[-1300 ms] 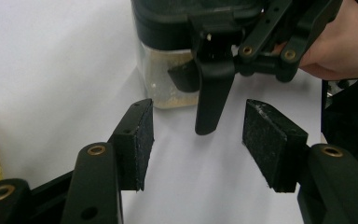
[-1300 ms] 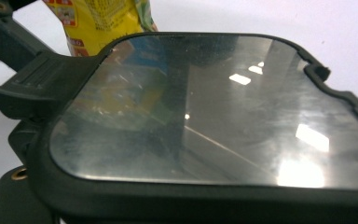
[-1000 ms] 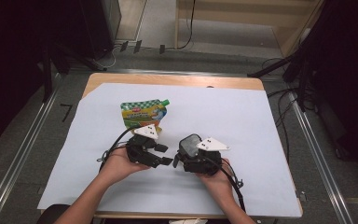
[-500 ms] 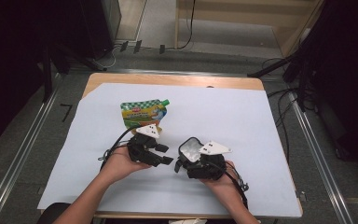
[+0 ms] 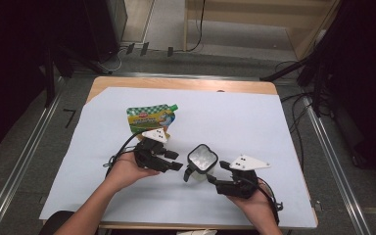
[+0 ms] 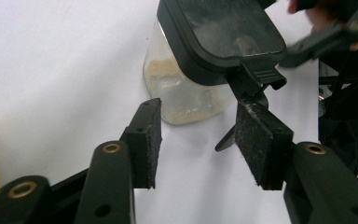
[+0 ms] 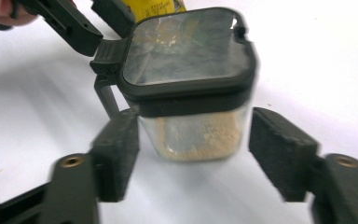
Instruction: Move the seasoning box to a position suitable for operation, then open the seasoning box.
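the right gripper (image 7: 193, 154) has just been closing round the jar (image 7: 191, 84) – its body sits between the pads, one pad at the glass, the other a gap off, so no grip yet. the left gripper (image 6: 200, 140) has been narrowing too, empty, one pad near the lid's clasp (image 6: 256, 77), likely to work it. the jar stands mid-sheet (image 5: 274, 122), between the hands; a pouch (image 5: 149, 117) lies at its ten o'clock.

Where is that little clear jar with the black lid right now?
In the high view, the jar stands on the white sheet near the table's front edge, between the left gripper and right gripper, nearer than the green pouch.
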`<state>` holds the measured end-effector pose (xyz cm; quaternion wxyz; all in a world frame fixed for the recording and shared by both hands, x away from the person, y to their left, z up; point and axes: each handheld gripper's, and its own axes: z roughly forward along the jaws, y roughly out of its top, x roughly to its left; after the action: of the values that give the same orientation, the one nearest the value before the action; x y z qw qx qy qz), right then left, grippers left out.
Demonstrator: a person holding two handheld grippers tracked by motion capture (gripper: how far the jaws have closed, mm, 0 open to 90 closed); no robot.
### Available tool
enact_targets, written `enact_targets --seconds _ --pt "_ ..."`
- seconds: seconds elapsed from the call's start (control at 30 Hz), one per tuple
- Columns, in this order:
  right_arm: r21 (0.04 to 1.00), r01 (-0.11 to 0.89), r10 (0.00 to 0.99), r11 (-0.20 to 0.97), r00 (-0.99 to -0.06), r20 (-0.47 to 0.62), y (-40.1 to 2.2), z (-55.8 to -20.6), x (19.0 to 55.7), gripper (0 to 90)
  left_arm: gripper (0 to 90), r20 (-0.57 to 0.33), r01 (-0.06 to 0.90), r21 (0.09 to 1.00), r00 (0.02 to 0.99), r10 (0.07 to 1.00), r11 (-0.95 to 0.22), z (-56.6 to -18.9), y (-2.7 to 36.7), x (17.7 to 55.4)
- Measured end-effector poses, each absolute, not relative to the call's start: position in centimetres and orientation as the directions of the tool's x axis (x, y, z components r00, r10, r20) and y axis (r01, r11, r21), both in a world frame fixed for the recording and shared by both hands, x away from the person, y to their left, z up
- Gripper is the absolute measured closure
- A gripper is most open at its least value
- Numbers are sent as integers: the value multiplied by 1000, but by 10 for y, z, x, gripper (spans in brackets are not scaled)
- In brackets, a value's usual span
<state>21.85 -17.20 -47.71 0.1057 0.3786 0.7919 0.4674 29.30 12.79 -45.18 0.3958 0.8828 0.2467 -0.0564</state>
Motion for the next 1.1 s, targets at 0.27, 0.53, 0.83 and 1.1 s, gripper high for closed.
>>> enact_targets --seconds 0.27,0.53,0.83,1.1 --pt "791 560 720 248 -652 236 -186 -481 229 650 723 -339 489 665 871 356 -565 -450 122 292" --pt "782 566 722 261 -652 231 -179 -479 228 891 864 -308 462 665 885 348 -587 -451 116 288" --pt "776 567 720 275 -657 225 -172 -481 229 900 881 -280 424 675 904 322 -603 -460 107 287" --pt "775 573 723 266 -651 233 -172 -481 233 900 899 -287 430 670 902 323 -606 -462 102 287"
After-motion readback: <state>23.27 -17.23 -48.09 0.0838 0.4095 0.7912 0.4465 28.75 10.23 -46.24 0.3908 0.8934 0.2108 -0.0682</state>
